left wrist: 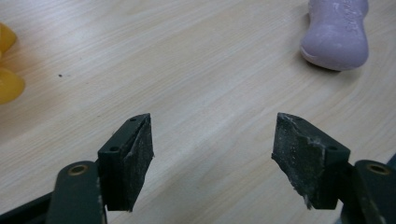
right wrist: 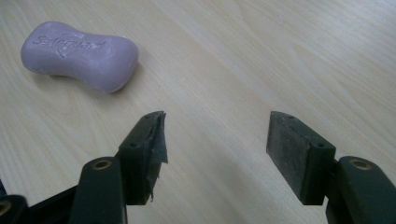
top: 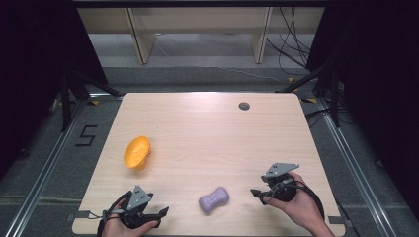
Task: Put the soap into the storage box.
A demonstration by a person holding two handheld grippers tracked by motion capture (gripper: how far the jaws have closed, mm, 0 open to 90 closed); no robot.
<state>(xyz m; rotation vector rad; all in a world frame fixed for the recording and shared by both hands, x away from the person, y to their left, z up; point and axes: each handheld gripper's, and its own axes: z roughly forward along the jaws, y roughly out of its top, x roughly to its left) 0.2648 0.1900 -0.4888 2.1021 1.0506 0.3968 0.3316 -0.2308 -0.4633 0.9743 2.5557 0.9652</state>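
Both claws sitting apart, gripping nothing; left gripper (top: 160,213), right gripper (top: 255,192); purple soap bar (top: 214,199) lying flat between them, near table (top: 207,123) front edge; probably squirting out sideways if pinched off-centre; yellow dish (top: 137,152) waiting well apart.

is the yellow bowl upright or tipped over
Tipped: the yellow bowl lies on its side on the table, its opening showing in the high view.

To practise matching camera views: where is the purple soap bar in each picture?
High view: the soap bar lies near the table's front edge, between the two grippers.
Left gripper view: soap bar at top right.
Right gripper view: soap bar at top left.
Shared landmark: the pale wood tabletop.
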